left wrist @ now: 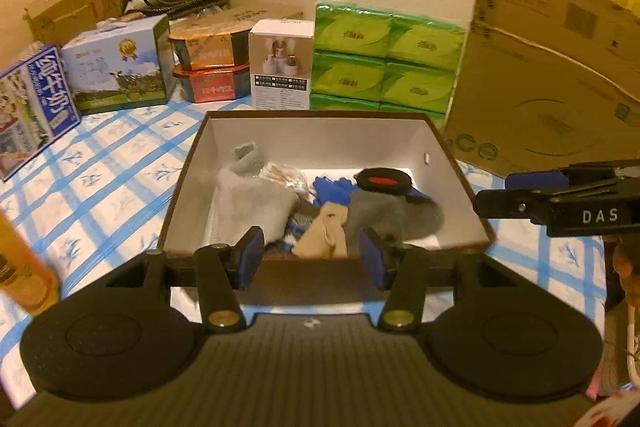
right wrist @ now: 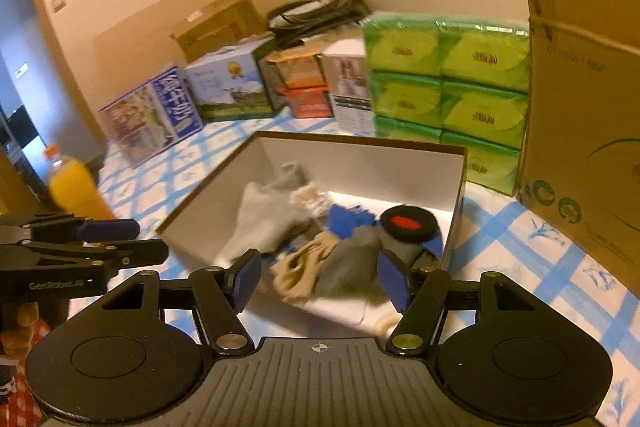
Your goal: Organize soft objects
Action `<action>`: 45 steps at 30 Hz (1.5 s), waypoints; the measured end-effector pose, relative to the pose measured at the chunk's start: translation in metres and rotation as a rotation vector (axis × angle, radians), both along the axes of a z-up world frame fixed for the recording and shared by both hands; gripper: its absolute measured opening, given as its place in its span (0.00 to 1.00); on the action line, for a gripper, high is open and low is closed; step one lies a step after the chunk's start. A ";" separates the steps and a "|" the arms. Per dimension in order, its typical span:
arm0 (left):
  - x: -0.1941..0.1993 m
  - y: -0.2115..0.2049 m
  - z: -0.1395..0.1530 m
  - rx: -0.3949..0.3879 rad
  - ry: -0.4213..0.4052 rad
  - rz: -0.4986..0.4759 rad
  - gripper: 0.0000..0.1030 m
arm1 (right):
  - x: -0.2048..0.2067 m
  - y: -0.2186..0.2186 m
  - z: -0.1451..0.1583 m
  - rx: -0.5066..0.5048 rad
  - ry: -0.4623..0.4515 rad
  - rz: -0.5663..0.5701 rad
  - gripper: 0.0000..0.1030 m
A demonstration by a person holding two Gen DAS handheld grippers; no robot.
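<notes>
Nearest in the left wrist view, the left gripper [left wrist: 311, 259] holds its blue-padded jaws apart with nothing between them, poised above the near wall of the open brown cardboard box with a white inside [left wrist: 332, 139]. In the right wrist view the right gripper [right wrist: 318, 277] likewise stands with its jaws spread and empty, over the same box's near edge. Each gripper shows at the side of the other's view, both clear of the box.

The soft things all lie inside the box, heaped toward its near half. A beige cloth pouch with a drawstring [left wrist: 324, 233] lies closest, touching a dark grey fuzzy sock [left wrist: 394, 215] on its right. A pale grey knitted sock [left wrist: 252, 199] lies at the left, its darker cuff pointing to the back wall. Behind the pouch sits a bright blue fabric piece [left wrist: 332, 187], and just beside that a black round pad with a red patch [left wrist: 384, 181]. A small cream-coloured bundle [left wrist: 286, 175] lies between the pale sock and the blue piece; what it is cannot be told.

The box rests on a white cloth with a blue check pattern [left wrist: 116, 179]. Beyond it stand green tissue packs in a stack [left wrist: 384, 55], a white product carton [left wrist: 282, 63], blue milk cartons [left wrist: 120, 67] and, at the right, a large brown corrugated carton [left wrist: 552, 75]. A bottle of orange drink [right wrist: 74, 187] stands at the left.
</notes>
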State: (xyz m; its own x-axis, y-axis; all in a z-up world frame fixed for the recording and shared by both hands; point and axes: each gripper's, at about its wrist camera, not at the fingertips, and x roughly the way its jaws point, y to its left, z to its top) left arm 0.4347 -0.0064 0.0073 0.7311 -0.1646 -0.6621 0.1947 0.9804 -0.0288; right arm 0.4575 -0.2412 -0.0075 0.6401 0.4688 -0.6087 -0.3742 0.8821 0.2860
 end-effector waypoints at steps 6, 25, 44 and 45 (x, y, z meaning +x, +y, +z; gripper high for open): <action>-0.072 0.001 0.025 -0.038 -0.028 0.041 0.59 | -0.077 0.005 0.020 -0.028 -0.079 -0.004 0.65; -0.290 -0.008 0.061 0.012 -0.110 0.167 0.72 | -0.276 -0.002 0.051 0.006 -0.153 -0.077 0.67; -0.416 -0.014 0.024 0.008 -0.033 0.158 0.71 | -0.418 0.008 0.021 0.007 -0.034 -0.150 0.67; -0.419 -0.015 0.021 0.008 -0.027 0.158 0.71 | -0.424 0.008 0.019 0.005 -0.030 -0.147 0.67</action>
